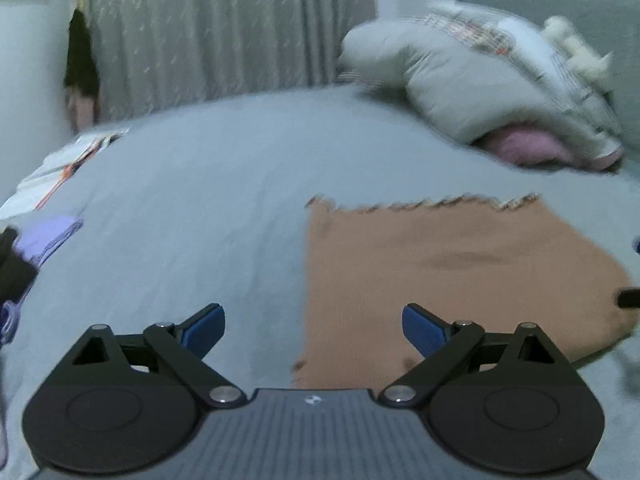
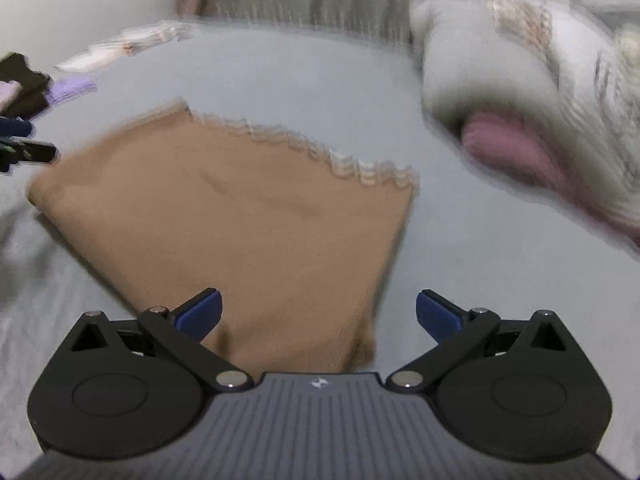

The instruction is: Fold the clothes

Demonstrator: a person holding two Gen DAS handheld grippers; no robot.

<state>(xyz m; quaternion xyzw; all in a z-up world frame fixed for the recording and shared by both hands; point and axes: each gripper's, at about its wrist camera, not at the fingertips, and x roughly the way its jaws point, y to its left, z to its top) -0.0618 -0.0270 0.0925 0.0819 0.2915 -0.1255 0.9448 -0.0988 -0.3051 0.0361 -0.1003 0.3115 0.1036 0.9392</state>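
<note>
Presently noted: tan garment (image 1: 452, 280) lying flat on the grey bed sheet (image 1: 192, 208), already folded into a rough rectangle, scalloped lace hem (image 1: 432, 203) along the far edge. Left hand-held gripper (image 1: 314, 330) above the near left corner of the cloth, blue pads (image 1: 206, 330) spread wide, nothing between them. Right hand-held gripper (image 2: 318, 314) above the near right corner in its own view, pads likewise spread to full width and empty; no contact with the fabric evident from either. Same garment (image 2: 240, 216) confirmed in the right wrist view, blurred but lying square, two faint creases across the middle. Judged to be a thin, soft knit: light, limp, no stiffness to hold a shape, likely to sag and drag if lifted by one point. Slight grip on the sheet probable, so sliding not advised. Best taken at two corners of one edge together, both layers pinched well inside the edge; near corners closest to the pads. Lace hem judged delicate and prone to snagging; avoid pinching there. Risk of the fold springing open if only the upper layer is caught. Elsewhere: bundled duvet (image 1: 472, 80) at the far right with a pink item (image 1: 528, 148) under it, small folded pile (image 2: 36, 88) of dark and lilac clothes at the left edge, curtain (image 1: 224, 28) behind. Further fold or transfer to the pile judged the remaining step.
</note>
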